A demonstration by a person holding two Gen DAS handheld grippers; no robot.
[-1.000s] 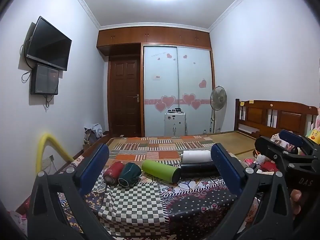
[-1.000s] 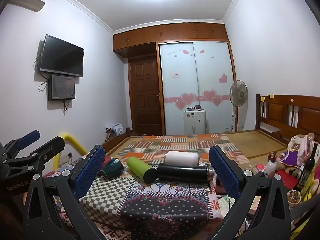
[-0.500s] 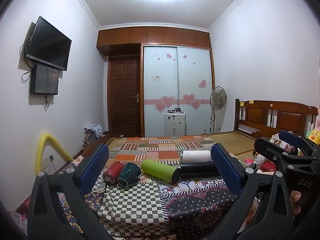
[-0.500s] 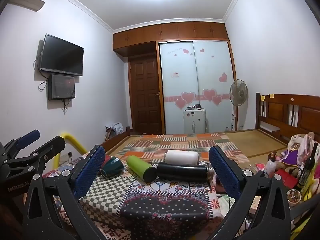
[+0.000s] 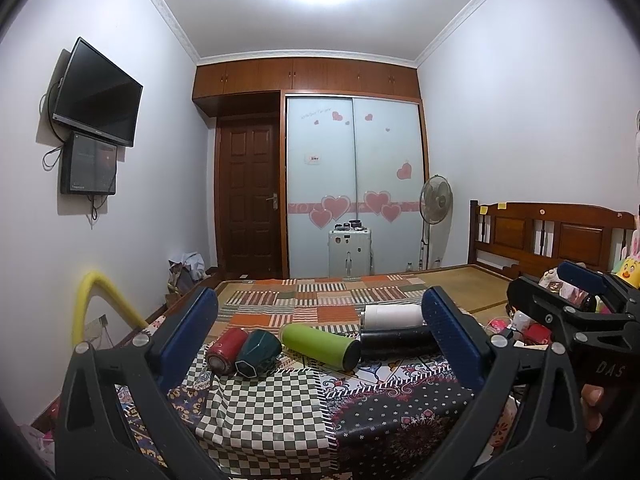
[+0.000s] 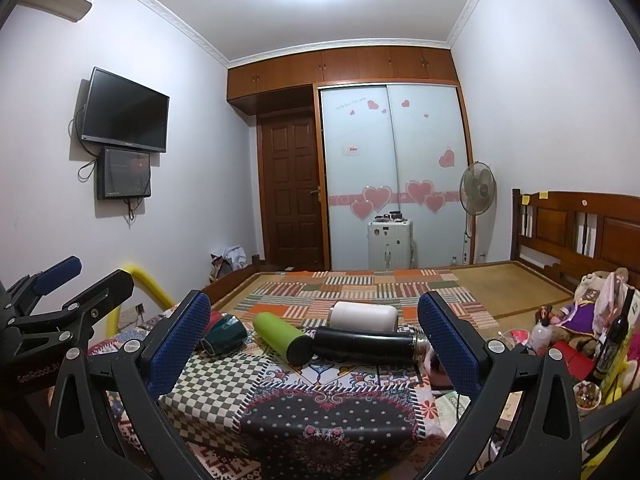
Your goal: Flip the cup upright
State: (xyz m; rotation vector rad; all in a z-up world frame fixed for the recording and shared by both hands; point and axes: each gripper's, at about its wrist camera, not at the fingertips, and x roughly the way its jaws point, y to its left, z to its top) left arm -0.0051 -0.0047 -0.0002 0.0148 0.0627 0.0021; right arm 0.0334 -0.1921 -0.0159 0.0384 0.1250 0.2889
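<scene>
no change seen vs 1 s ago | left gripper [image 5: 320, 336] & right gripper [image 6: 314, 340] held back, fingers wide apart, nothing gripped | dark green faceted ceramic cup [image 5: 257, 353] lying on side on patterned tabletop cloth [image 5: 276, 396], between red can [image 5: 226, 350] & lime-green cylindrical bottle [image 5: 320, 344] | flip not begun, approach judged pending

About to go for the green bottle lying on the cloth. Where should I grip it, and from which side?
Grip the green bottle mid-body, on the bare cylinder, coming from above with fingers across its axis. It lies flat, dark end toward the cameras, and the black flask crowds that end. The right gripper is open and probably best placed.
</scene>
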